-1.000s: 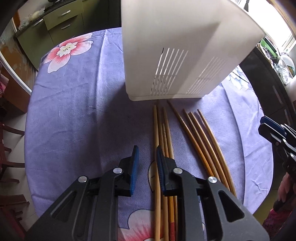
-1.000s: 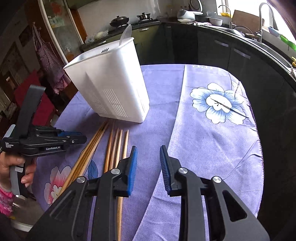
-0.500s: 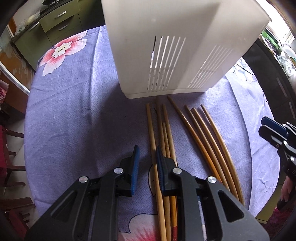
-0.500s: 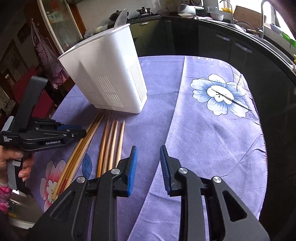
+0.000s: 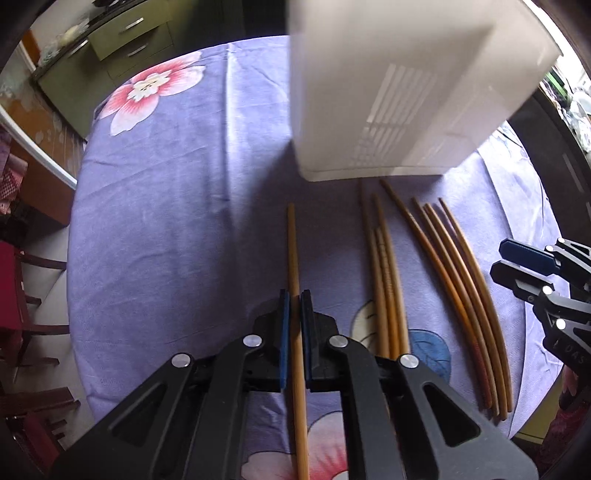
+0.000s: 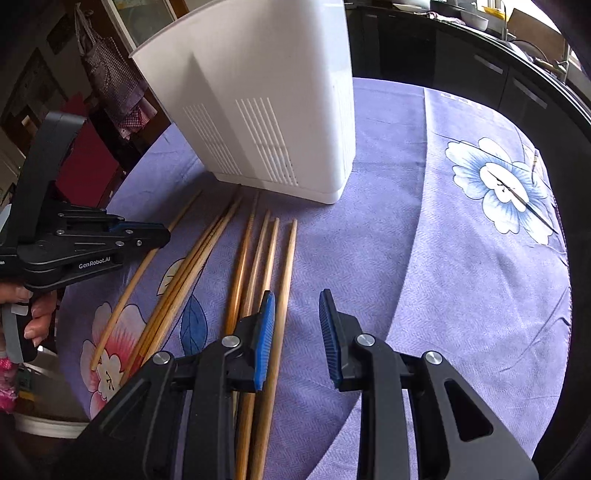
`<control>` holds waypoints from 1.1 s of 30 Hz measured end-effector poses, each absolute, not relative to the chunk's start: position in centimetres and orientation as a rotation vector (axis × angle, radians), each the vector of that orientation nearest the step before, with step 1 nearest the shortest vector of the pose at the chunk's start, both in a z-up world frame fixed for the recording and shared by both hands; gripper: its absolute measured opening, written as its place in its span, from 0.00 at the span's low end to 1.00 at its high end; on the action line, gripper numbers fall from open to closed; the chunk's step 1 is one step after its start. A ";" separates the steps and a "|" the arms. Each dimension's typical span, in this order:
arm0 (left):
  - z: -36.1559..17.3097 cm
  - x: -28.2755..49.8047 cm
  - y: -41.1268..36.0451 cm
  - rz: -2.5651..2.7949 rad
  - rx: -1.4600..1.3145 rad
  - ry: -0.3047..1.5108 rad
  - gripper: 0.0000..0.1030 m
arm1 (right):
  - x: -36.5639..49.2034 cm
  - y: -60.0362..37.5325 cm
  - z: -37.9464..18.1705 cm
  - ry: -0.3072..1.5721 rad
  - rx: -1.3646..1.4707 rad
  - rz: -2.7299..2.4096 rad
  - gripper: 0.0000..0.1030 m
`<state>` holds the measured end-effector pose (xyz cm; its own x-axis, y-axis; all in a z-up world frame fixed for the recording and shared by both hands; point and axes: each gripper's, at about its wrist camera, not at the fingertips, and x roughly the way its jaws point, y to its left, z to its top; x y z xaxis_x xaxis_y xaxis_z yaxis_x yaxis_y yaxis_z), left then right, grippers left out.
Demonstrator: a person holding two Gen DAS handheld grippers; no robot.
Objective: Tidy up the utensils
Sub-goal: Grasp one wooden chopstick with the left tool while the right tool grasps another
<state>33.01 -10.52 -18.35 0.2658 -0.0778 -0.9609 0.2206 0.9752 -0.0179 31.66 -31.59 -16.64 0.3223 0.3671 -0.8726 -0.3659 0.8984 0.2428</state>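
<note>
Several wooden chopsticks lie on the purple flowered tablecloth (image 5: 177, 192) in front of a tall white slotted utensil holder (image 5: 388, 92) (image 6: 266, 110). My left gripper (image 5: 294, 295) (image 6: 162, 234) points steeply down, its jaws closing onto a single chopstick (image 5: 291, 240) (image 6: 136, 293), with the pads pressed on it. That chopstick lies apart, to the left of a group of three (image 5: 384, 266) and a further group (image 5: 454, 266). My right gripper (image 6: 297, 299) (image 5: 517, 262) hovers open over the right end of the row. The outermost chopstick (image 6: 286, 266) shows just inside its left pad, untouched.
The round table's edge curves close at the right, with dark cabinets (image 6: 480, 74) beyond it. Chairs (image 5: 22, 295) and a green drawer unit (image 5: 122, 33) stand off the far-left side. A person's hand (image 6: 33, 314) holds the left gripper's handle above a white bowl (image 6: 48, 421) below the table edge.
My left gripper's jaws have shut on the leftmost chopstick, which now lies farther left of the others. My right gripper has sunk and come nearer to the right-hand chopsticks.
</note>
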 end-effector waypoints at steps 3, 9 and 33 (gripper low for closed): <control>-18.4 32.9 -10.1 -0.206 0.129 1.283 0.06 | 32.3 -30.3 -17.0 1.161 -0.037 0.471 0.25; -18.4 32.8 -10.0 -0.204 0.139 1.273 0.06 | 33.5 -28.2 -17.7 1.180 -0.118 0.405 0.19; -13.0 31.6 -8.4 -0.241 0.096 1.137 0.06 | 29.7 -31.9 -9.2 0.941 0.038 0.395 0.06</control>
